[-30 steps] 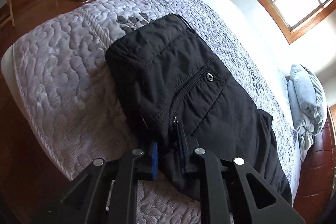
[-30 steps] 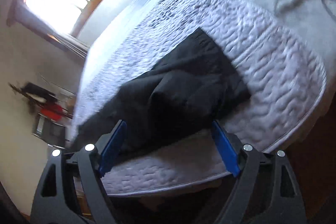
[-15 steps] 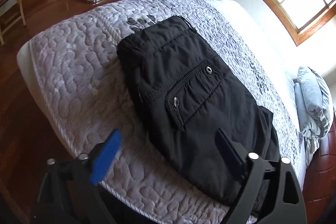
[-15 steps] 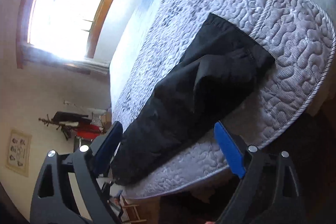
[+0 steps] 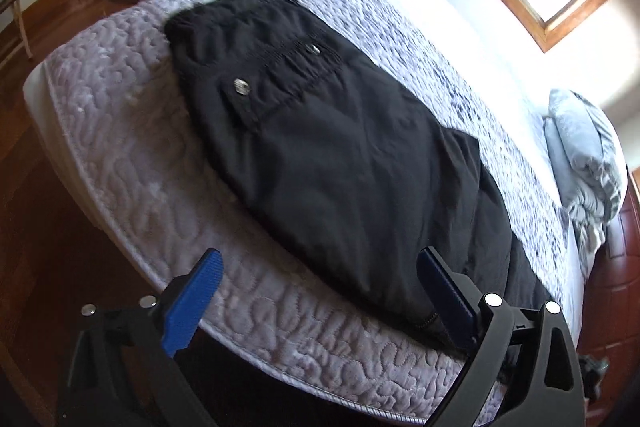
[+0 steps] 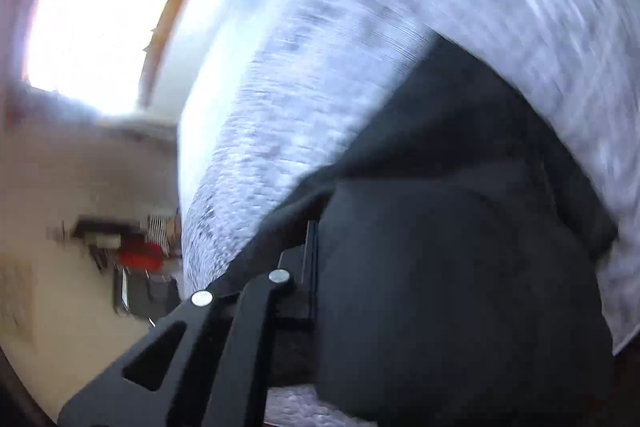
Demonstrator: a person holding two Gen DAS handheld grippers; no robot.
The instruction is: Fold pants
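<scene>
Black pants (image 5: pixel 332 155) lie flat on the quilted bed (image 5: pixel 120 131). The left gripper (image 5: pixel 320 287) hangs wide apart over the bed's near edge, gripping nothing. A pillow (image 5: pixel 580 147) sits at the bed's far end.

The pants (image 5: pixel 340 155) are plain black with two silver snaps. Under them, the bed (image 5: pixel 132 163) wears a pale lilac-grey quilt stitched in squiggles, darker blotches toward the window side. The left tongs (image 5: pixel 320 291) are black with blue pads. Around the bed the floor (image 5: pixel 36 259) is reddish-brown wood.
</scene>
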